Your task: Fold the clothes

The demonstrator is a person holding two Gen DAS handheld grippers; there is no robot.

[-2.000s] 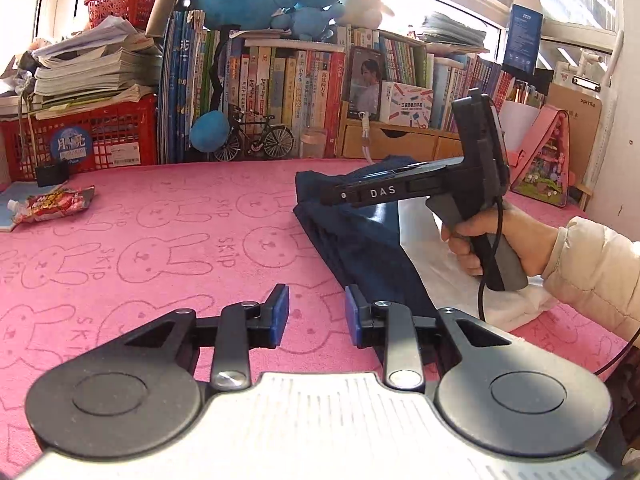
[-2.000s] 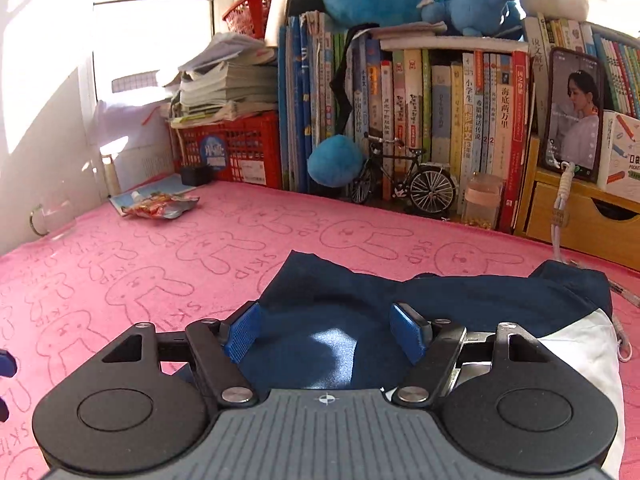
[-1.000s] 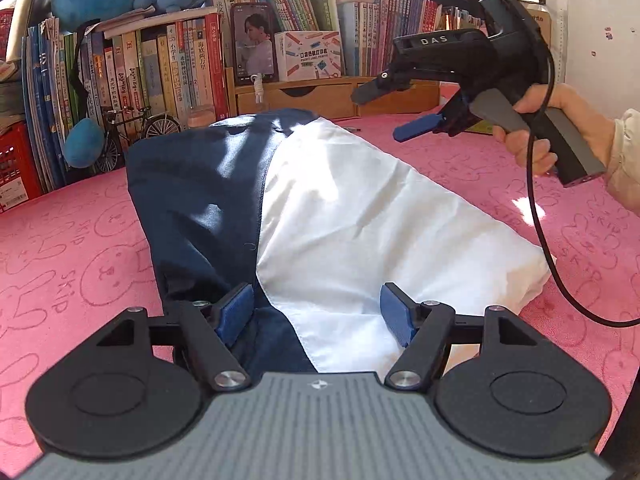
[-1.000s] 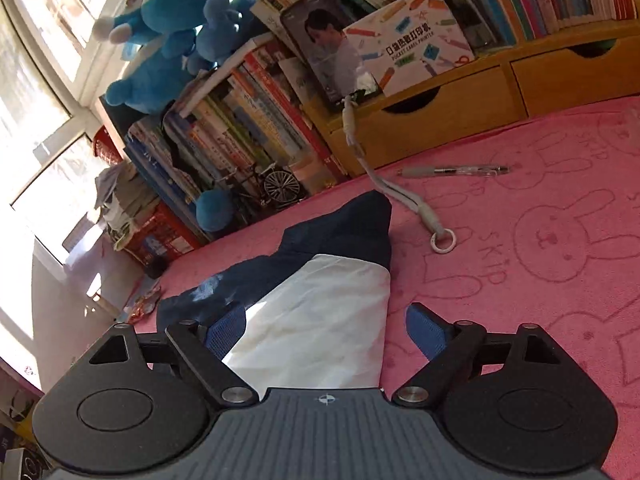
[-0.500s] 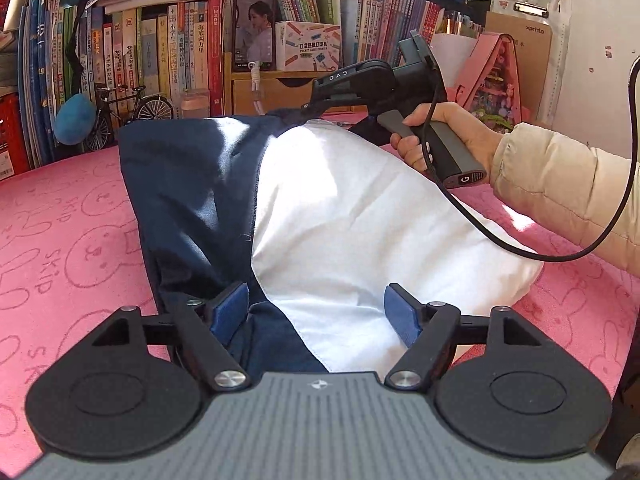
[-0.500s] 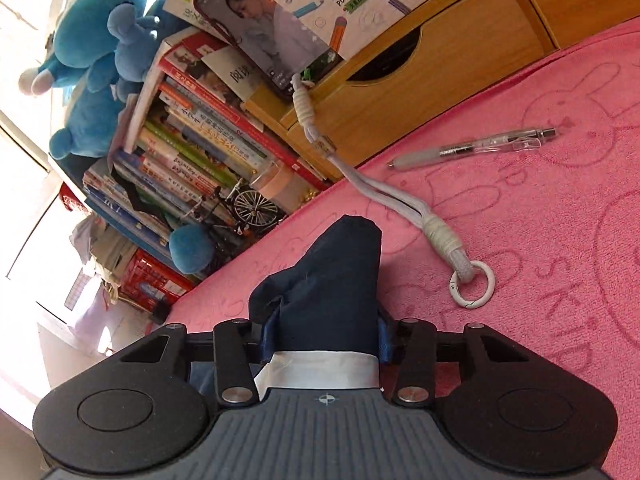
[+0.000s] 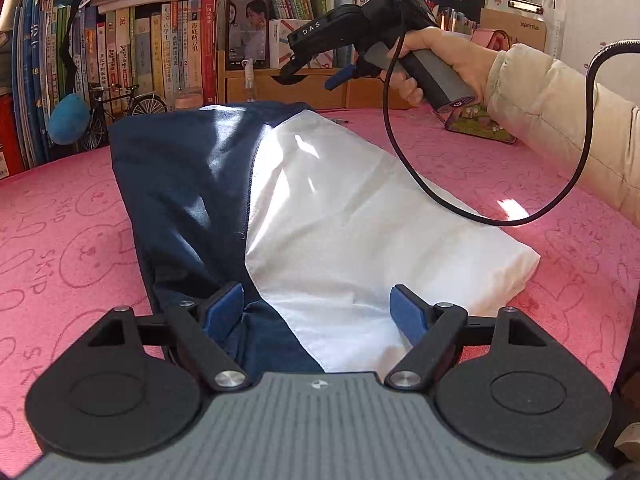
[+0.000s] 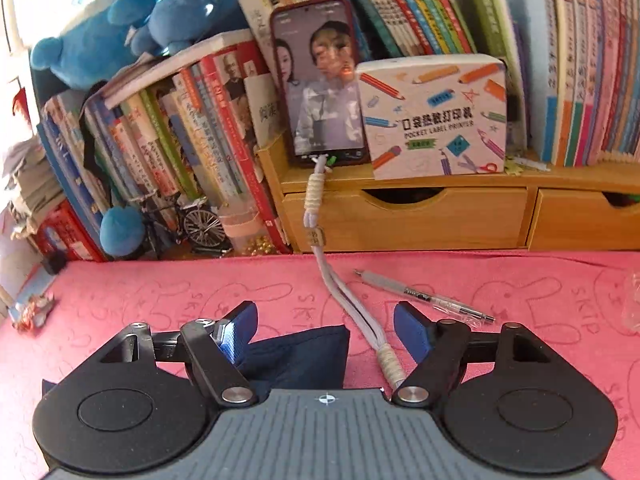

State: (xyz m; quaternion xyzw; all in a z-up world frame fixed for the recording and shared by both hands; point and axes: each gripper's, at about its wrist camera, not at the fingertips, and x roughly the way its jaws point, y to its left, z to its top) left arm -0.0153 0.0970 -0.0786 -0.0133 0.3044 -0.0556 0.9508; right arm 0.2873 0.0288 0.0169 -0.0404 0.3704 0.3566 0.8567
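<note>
Pink mat (image 7: pixel 80 216) | navy-and-white garment (image 7: pixel 320 208) folded, lying flat, slightly creased

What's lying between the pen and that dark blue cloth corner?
In the right wrist view, a white braided cord crosses the pink mat between the pen and cloth corner.

A pink cloth (image 7: pixel 80 240) with bunny drawings covers the table. At the back stand rows of books (image 7: pixel 160 52), with blue soft toys (image 8: pixel 120 20) on top. A wooden drawer box (image 8: pixel 420 216) holds a phone (image 8: pixel 320 80) and a white box (image 8: pixel 436 116). A small toy bike (image 7: pixel 120 108) stands by the books. A pen (image 8: pixel 424 294) lies on the cloth. Sun makes bright spots.
</note>
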